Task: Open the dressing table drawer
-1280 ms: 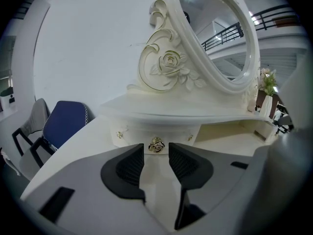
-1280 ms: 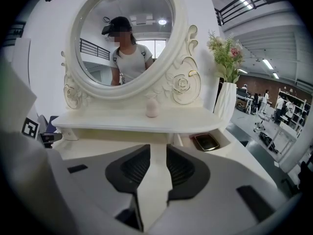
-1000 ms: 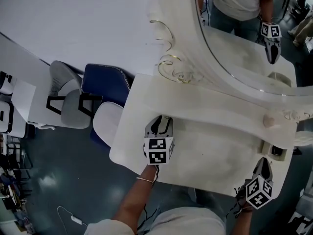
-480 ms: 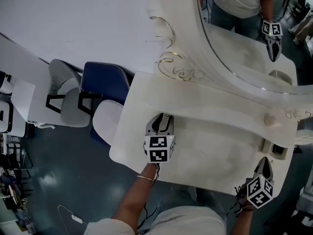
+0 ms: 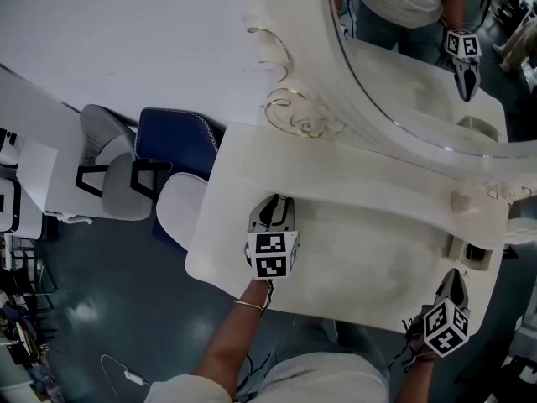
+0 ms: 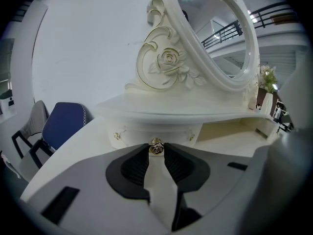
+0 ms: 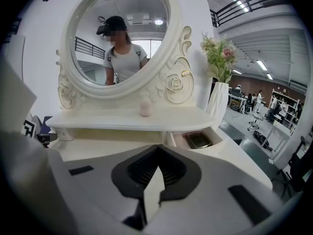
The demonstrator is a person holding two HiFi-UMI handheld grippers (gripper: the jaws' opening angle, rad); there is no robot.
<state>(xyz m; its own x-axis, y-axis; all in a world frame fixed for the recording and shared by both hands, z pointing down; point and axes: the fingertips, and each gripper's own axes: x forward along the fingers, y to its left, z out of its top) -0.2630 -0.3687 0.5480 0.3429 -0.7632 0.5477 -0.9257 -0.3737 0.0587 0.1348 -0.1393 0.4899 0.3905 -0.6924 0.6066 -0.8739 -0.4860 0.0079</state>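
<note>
Fingers (image 6: 134, 166) of the left gripper (image 6: 156, 152) sit on either side of a small gold knob (image 6: 156, 148), tips touching it. The jaws have just been closing, and the knob is caught between them. The knob belongs to the left drawer (image 6: 156, 132), a cream front set under the shelf (image 6: 195, 113) at the back of the table (image 5: 361, 267). That front looks flush with its frame, not pulled out. 2 little gold ornaments (image 6: 116, 136) sit on either side of the knob.

The right gripper (image 7: 157, 150) has its 2 fingers (image 7: 172, 168) pressed together with nothing between them. In the head view it sits at the table's near right corner, well apart from the left drawer. Beyond its tips, under the right end of the shelf, a second drawer (image 7: 200, 141) stands open with a dark flat dish inside.

On the shelf a small pale pink object (image 7: 145, 108) stands just below the oval mirror (image 7: 120, 38), whose cream frame is carved with roses and scrolls. The glass reflects a person in a light top. A vase (image 7: 219, 104) of flowers stands at the table's right end.

Off the table's left side are 2 chairs: a blue chair (image 5: 172, 145) and, beside it, a grey chair (image 5: 113, 162). A forearm with a thin bracelet (image 5: 249, 309) reaches up to the left gripper.
</note>
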